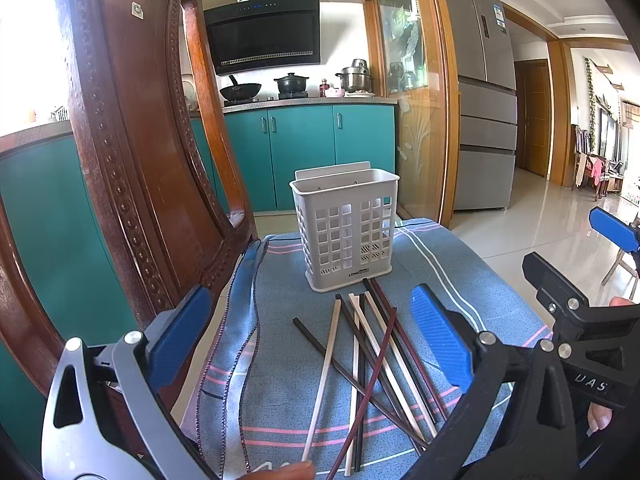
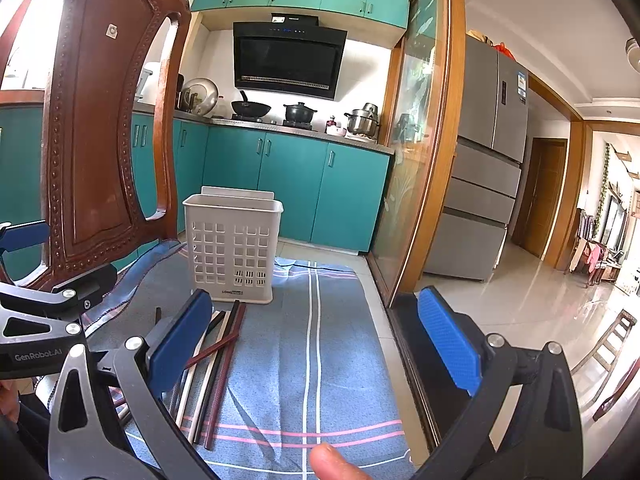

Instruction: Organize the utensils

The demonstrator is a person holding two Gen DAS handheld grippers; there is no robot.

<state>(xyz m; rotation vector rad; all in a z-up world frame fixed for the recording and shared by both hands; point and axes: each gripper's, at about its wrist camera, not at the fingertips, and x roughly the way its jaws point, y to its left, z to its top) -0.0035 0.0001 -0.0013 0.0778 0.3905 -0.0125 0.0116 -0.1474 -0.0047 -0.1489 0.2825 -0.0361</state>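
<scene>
A white perforated utensil holder [image 1: 346, 232] [image 2: 233, 246] stands upright on a blue striped cloth [image 1: 280, 408] [image 2: 312, 340]. In front of it lie several chopsticks [image 1: 372, 364] [image 2: 218, 364], pale, black and dark red, crossed in a loose pile. My left gripper [image 1: 316, 340] hovers above the pile, open, nothing between its blue pads. My right gripper [image 2: 316, 340] is open too, over bare cloth to the right of the chopsticks; its left finger [image 2: 180, 340] hides part of the pile. In the left wrist view the right gripper's body [image 1: 580, 320] shows at the right edge.
A carved wooden chair back [image 1: 132, 160] [image 2: 100, 140] rises at the left, close to the holder. The cloth ends at the right, with a glass sliding door [image 2: 416, 160] and tiled floor beyond. Teal kitchen cabinets [image 1: 304, 148] stand behind. A fingertip [image 2: 332, 464] shows at the bottom.
</scene>
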